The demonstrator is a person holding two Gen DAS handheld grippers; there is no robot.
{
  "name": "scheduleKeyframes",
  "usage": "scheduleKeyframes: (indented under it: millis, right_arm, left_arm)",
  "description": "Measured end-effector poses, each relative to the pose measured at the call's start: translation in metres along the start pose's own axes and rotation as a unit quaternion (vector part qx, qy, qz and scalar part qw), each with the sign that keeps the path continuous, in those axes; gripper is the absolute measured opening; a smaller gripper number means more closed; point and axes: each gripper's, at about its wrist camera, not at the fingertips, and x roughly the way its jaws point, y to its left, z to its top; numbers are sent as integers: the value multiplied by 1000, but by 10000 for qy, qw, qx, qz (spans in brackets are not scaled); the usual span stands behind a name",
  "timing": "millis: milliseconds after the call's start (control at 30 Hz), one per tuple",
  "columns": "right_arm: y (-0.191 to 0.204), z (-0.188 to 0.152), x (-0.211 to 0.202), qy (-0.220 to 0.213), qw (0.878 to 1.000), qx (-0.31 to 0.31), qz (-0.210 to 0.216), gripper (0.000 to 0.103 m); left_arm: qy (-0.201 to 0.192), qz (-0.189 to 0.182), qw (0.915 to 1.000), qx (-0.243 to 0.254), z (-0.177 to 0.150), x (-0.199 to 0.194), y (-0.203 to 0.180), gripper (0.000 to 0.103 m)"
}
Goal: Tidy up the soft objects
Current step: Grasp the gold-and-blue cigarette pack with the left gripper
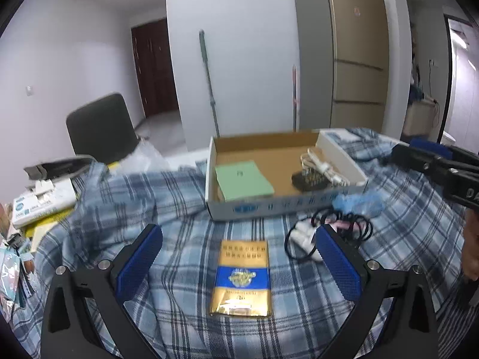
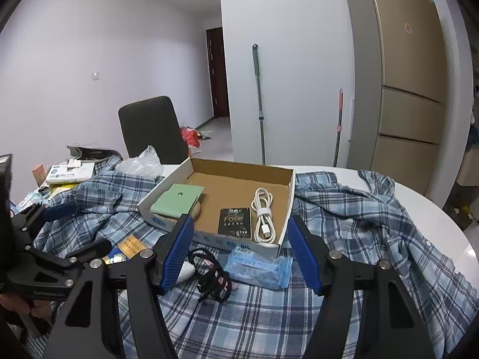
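1. I take the cardboard box (image 2: 286,206) as my landmark. The plaid shirt (image 1: 185,197) spreads under and around it, covering most of the white table (image 2: 425,206); its lower edge is cut off by both views.
2. Left of the box, a clutter of cartons and a clear plastic bag (image 2: 140,163) sits on the table. I cannot read the labels.
3. My left gripper (image 1: 238,257) sits in front of the box, jaws apart, nothing between the pads. The gold and blue packet (image 1: 243,278) lies flat on the shirt in the gap, touching neither pad.
4. My right gripper (image 2: 239,252) sits in front of the box, jaws apart and gripping nothing.
5. The blue plastic packet (image 2: 260,269) lies just in front of the box wall, between the right jaws and apart from them. Its print is blurred.
6. The black cord bundle (image 2: 209,278) lies in front of the box, beside the blue packet. A white item under it is mostly hidden by the right gripper's left finger.
7. Inside the box: a green pad (image 2: 176,200), a black card (image 2: 235,221) and a coiled white cable (image 2: 263,215).
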Motion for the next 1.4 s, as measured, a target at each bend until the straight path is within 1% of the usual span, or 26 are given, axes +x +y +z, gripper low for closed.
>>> scheduleKeyframes:
  millis: [167,200,233,300,367,400,433,467,633,733,800,900,933,1067,1133,1200,1267,1300,1400]
  right_arm:
    - [-2,-6,5,153,9999,-8,41,64]
    - [-2,-7,7,176,9998,-24,49,64]
    - [-1,-7,7,193,9998,-42,51,64]
    - [0,-8,10,239,9997,-87,61,64]
    - [0,-10,11,273,9995,-119,60,64]
    - [1,-10,12,284,9995,-130,63,64]
    - [1,-11,12,297,9994,-143,68,64]
    - [2,-11,13,311,9994,-160,68,64]
    - [1,-12,16,375,9991,-172,56,64]
    - [1,-12,17,393,9991,-152,52,64]
    - [1,-12,17,400,9991,-151,45,64]
    - [1,-13,19,416,9990,-170,32,64]
    - [1,-13,19,418,9990,-176,20,64]
    - [-1,-14,20,434,9989,-155,-18,64]
    - [-3,-13,21,442,9989,-117,-27,64]
    - [-6,-13,21,452,9990,-51,-34,64]
    - [-9,-13,22,481,9988,28,-17,64]
    - [-11,-13,23,505,9987,75,-13,64]
    - [-12,-13,27,628,9979,120,54,64]
  left_arm:
    - [453,-245,9986,-127,-6,20,6,102]
    - [555,-296,9979,-141,-7,24,7,98]
    - [644,-343,9972,-159,-8,26,8,91]
    - [858,-445,9951,-202,-10,33,9,87]
    - [1015,-435,9935,-272,-14,40,11,86]
    - [1061,-474,9928,-299,-14,41,12,85]
    - [1116,-513,9919,-323,-15,43,13,81]
    - [1172,-526,9912,-332,-16,45,13,79]
    - [1448,-520,9876,-305,-21,56,12,79]
    - [1606,-531,9847,-415,-24,63,16,79]
    - [1767,-437,9821,-479,-27,70,18,79]
    - [1858,-510,9800,-492,-30,74,18,66]
    - [1834,-485,9807,-465,-29,73,17,58]
    - [1776,-533,9819,-396,-30,71,14,56]
    - [1634,-524,9846,-347,-28,66,12,54]
    - [1300,-537,9897,-248,-23,53,11,54]
    - [881,-514,9948,-42,-19,38,4,54]
    - [692,-597,9958,49,-17,31,1,54]
    - [373,-649,9970,186,-15,18,-4,54]
